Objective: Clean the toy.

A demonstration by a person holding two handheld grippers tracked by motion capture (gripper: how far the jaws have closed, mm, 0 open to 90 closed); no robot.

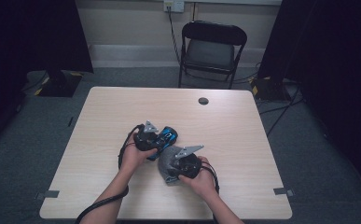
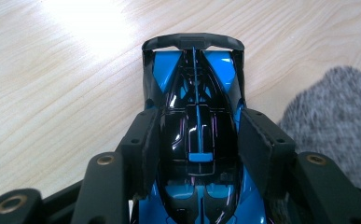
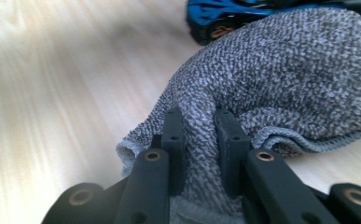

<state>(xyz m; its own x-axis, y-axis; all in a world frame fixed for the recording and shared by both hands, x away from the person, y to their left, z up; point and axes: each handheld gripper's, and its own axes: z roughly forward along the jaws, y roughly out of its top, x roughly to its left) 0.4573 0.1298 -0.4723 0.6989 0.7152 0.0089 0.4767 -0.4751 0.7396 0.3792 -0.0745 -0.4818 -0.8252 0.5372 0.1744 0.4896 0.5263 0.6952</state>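
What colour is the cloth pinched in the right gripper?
Mottled grey cloth, seen best in the right gripper view.

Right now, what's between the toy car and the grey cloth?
Bare wood: in the left gripper view a thin strip of table separates the car from the cloth.

Glossy plastic toy car (image 2: 194, 135), nubby grey cloth (image 3: 281, 79), pale wood-grain table (image 1: 122, 107)
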